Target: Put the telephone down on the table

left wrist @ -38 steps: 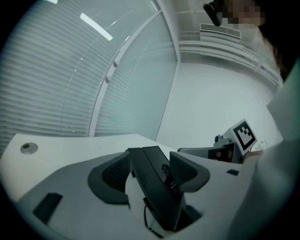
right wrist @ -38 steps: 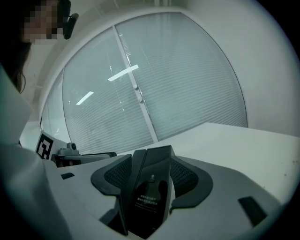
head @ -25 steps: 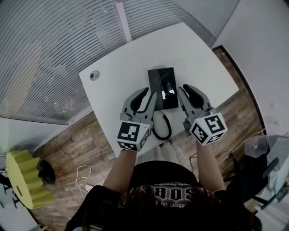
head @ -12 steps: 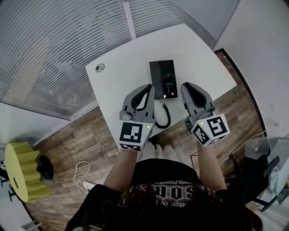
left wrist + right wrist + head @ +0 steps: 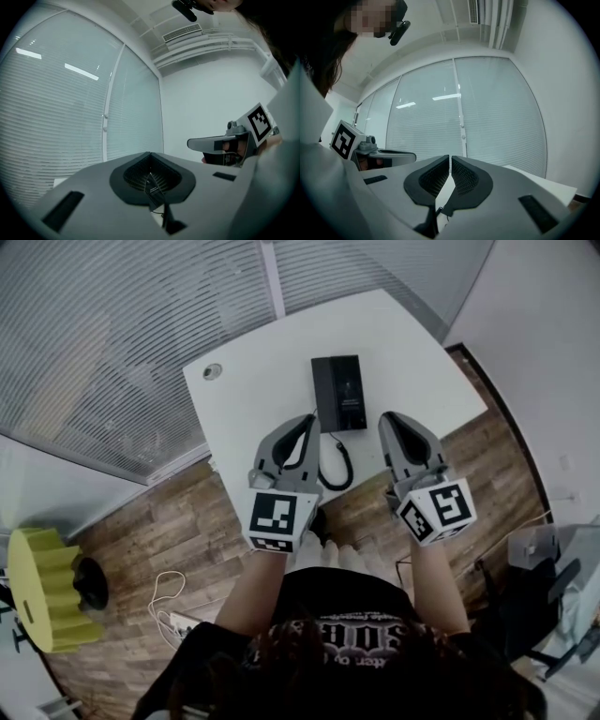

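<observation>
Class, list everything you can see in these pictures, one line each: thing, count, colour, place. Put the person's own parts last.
table: one, white, centre, beside the blinds.
telephone: one, black, lying flat on the table.
cord: one, black, curling from the telephone to the table's near edge.
cable hole: one, grey, table's far left corner.
ridged object: one, yellow-green, on the floor at left.
left gripper: one, grey, left of the cord, shut, empty.
right gripper: one, grey, right of the cord, just closed, empty.
</observation>
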A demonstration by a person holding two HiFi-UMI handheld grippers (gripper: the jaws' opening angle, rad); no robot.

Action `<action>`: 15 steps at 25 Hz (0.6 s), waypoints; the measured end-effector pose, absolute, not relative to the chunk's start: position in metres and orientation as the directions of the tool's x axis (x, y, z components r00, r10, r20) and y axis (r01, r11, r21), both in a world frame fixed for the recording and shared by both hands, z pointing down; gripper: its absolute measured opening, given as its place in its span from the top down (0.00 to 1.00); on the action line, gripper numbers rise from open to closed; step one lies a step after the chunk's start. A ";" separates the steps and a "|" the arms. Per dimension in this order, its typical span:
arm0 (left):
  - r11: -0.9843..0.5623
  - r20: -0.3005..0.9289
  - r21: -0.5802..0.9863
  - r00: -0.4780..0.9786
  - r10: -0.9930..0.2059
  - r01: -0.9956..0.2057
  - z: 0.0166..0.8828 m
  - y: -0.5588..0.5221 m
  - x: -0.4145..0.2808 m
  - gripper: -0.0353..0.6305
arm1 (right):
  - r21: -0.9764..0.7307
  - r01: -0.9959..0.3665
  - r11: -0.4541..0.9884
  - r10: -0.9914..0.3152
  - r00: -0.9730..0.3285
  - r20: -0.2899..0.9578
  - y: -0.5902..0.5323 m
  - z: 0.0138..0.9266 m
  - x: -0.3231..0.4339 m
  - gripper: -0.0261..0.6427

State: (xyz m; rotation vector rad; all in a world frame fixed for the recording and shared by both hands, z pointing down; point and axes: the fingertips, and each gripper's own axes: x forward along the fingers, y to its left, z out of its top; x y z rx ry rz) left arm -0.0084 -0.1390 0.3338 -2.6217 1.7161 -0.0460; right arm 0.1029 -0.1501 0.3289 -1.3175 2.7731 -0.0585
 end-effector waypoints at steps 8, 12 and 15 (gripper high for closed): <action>-0.396 0.020 -0.018 0.396 -0.918 -0.918 0.332 -0.125 -0.005 0.94 | -0.042 -0.779 0.626 -0.780 -0.625 -0.045 -0.131 0.327 0.106 0.91; -0.396 0.021 -0.015 0.396 -0.918 -0.918 0.332 -0.121 -0.003 0.94 | -0.033 -0.785 0.618 -0.786 -0.617 -0.050 -0.126 0.325 0.109 0.91; -0.396 0.019 -0.015 0.396 -0.918 -0.918 0.331 -0.118 -0.002 0.94 | -0.024 -0.790 0.612 -0.790 -0.610 -0.053 -0.123 0.324 0.111 0.92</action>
